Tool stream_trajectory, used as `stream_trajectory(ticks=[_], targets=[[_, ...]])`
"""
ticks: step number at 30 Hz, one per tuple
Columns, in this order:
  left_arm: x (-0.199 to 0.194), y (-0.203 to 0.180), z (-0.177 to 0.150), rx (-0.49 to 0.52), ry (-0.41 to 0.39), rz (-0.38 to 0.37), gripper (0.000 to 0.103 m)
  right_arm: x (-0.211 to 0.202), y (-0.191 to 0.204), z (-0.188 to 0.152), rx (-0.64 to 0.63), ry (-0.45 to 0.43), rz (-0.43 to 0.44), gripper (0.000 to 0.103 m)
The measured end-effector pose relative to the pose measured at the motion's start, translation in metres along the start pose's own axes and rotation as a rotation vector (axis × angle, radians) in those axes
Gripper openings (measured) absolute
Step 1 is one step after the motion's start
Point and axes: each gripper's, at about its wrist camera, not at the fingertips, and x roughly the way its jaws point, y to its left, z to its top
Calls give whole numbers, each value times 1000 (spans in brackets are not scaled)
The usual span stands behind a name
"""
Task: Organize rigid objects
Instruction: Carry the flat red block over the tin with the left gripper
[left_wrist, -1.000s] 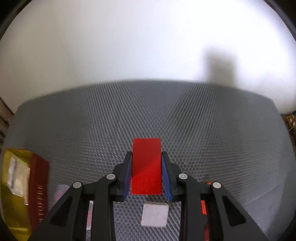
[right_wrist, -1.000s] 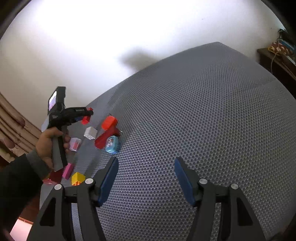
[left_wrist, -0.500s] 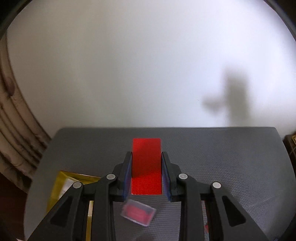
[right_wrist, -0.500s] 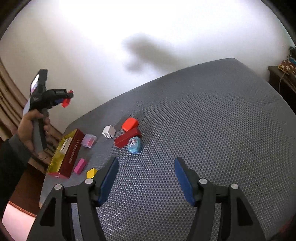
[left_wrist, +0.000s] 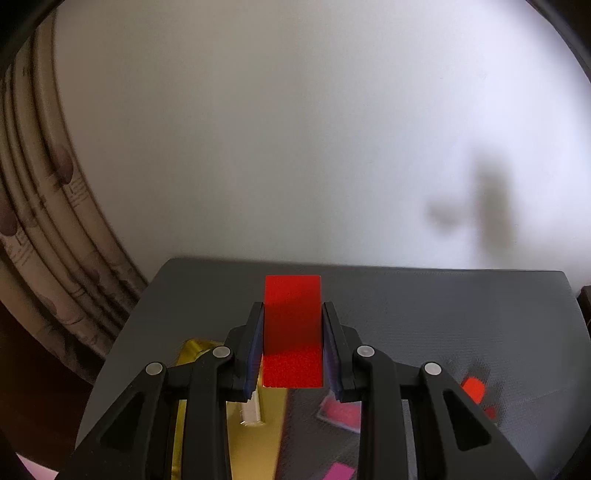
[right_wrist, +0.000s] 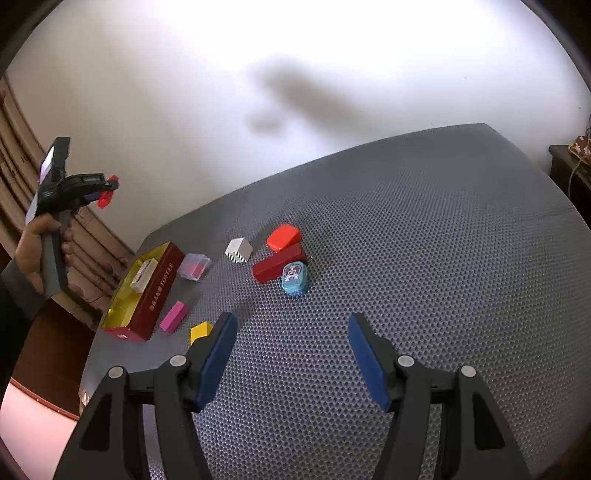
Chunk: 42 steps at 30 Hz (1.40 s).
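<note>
Left claw (left_wrist: 292, 345) clenched on small red rectangular block (left_wrist: 292, 332), high above open red-and-gold toffee tin (right_wrist: 142, 291). Lower squarely over tin, release inside beside white packet (right_wrist: 143, 275); right claw (right_wrist: 290, 360) gaping, empty.

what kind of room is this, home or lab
Most likely a room in a home, not a lab. A patterned beige curtain hangs beside a plain white wall, a dark wooden side cabinet stands at the right, and small household boxes lie on a grey honeycomb-textured mat.
</note>
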Motion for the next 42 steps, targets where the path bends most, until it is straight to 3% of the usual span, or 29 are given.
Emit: stream_trajectory(ticks=[7, 15, 23, 42], targets=[[8, 51, -33, -48, 60, 17, 26, 4, 5, -3, -8, 21, 8, 64], [42, 99, -97, -99, 208, 28, 26, 13, 1, -5, 1, 50, 2, 64], [81, 115, -146, -108, 301, 27, 26, 29, -9, -11, 30, 90, -15, 64], [116, 122, -193, -60, 418, 82, 26, 46, -17, -18, 53, 132, -30, 64]])
